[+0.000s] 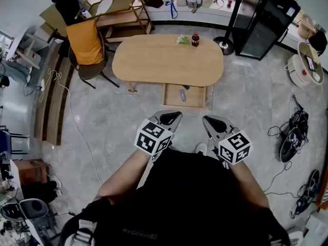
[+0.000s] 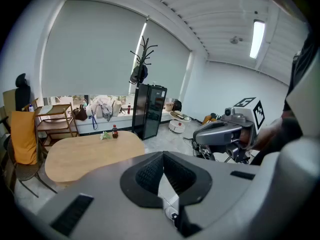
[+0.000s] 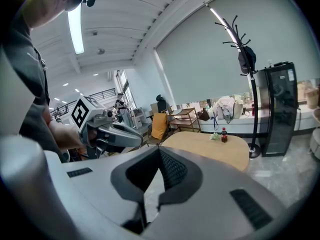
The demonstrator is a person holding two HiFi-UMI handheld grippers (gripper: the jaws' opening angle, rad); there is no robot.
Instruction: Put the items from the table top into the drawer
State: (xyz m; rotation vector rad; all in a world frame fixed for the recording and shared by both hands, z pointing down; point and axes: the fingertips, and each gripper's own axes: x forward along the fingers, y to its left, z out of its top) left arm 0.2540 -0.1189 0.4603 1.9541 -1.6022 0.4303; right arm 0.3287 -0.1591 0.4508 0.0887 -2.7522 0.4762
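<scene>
An oval wooden table (image 1: 154,65) stands ahead of me, with a small dark bottle with a red cap (image 1: 195,39) and a green and white item (image 1: 182,39) at its far edge. Under the near edge, the drawer (image 1: 197,102) is pulled out, with a small object (image 1: 182,94) inside. My left gripper (image 1: 169,119) and right gripper (image 1: 214,122) hover side by side over the floor, short of the drawer. Both are shut and hold nothing. The bottle (image 2: 115,132) and table (image 2: 85,154) show far beyond the left gripper (image 2: 163,155), as does the bottle (image 3: 223,135) beyond the right gripper (image 3: 159,152).
A chair draped with orange cloth (image 1: 86,44) stands at the table's left end, with a wooden shelf (image 1: 123,12) behind it. A black cabinet (image 1: 264,19) and a coat stand base (image 1: 224,45) are at the far right. Cables (image 1: 292,137) lie on the floor at right.
</scene>
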